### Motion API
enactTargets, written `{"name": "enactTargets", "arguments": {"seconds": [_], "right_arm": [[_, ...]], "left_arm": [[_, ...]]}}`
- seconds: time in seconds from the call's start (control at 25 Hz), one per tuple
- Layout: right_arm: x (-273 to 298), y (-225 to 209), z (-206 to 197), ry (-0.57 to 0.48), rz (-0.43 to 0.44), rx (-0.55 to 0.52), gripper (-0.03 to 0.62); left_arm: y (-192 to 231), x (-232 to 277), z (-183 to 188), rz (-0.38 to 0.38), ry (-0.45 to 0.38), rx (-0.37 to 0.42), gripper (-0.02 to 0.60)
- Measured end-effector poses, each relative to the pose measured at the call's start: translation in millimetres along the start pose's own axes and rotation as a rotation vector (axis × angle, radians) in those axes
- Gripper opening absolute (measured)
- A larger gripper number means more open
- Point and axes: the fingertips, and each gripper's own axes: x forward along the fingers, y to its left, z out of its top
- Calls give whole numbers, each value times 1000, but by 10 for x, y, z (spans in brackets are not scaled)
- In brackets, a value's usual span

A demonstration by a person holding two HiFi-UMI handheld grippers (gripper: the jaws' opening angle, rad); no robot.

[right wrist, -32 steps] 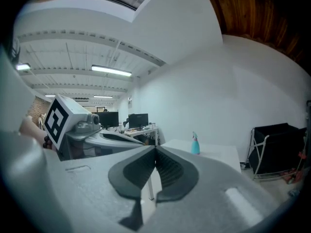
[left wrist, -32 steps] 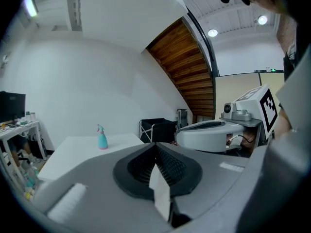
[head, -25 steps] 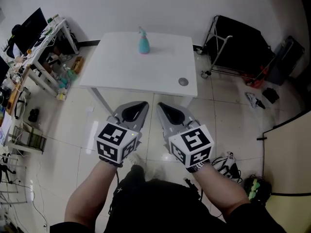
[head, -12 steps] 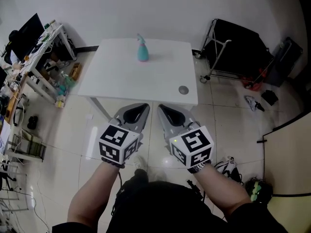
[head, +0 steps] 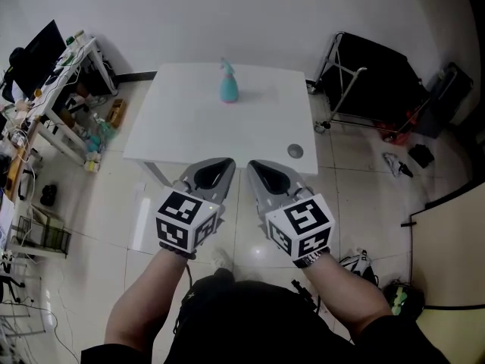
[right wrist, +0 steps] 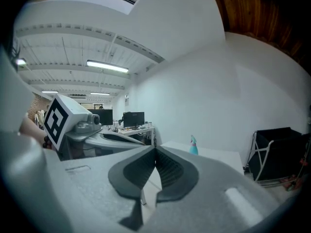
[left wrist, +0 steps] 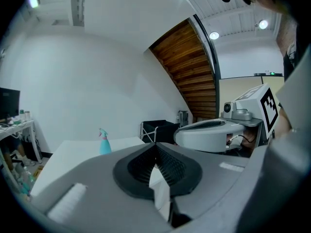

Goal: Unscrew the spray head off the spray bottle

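Note:
A teal spray bottle [head: 229, 87] with a spray head on top stands upright near the far edge of a white table [head: 189, 127]. It also shows small in the left gripper view as the bottle [left wrist: 104, 143] and in the right gripper view as the bottle [right wrist: 194, 146]. Both grippers hang side by side in front of the table's near edge, well short of the bottle. My left gripper [head: 223, 164] is shut with nothing in it. My right gripper [head: 254, 166] is shut too and holds nothing.
A round grey disc [head: 295, 152] is set in the table near its right front corner. A cluttered desk [head: 57, 74] with a monitor stands to the left, a black cart [head: 371, 78] to the right. Shoes and bags lie on the tiled floor [head: 356, 196].
The table and bottle have slid slightly lower and rightward in the head view, so the view has come a little closer. Both grippers stay shut, side by side.

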Motion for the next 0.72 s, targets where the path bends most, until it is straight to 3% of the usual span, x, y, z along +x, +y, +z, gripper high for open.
{"name": "enactTargets", "arguments": {"seconds": [0.72], "right_arm": [[836, 2, 120, 30, -48, -5, -10]], "left_arm": [[843, 121, 4, -48, 10, -18, 16]]}}
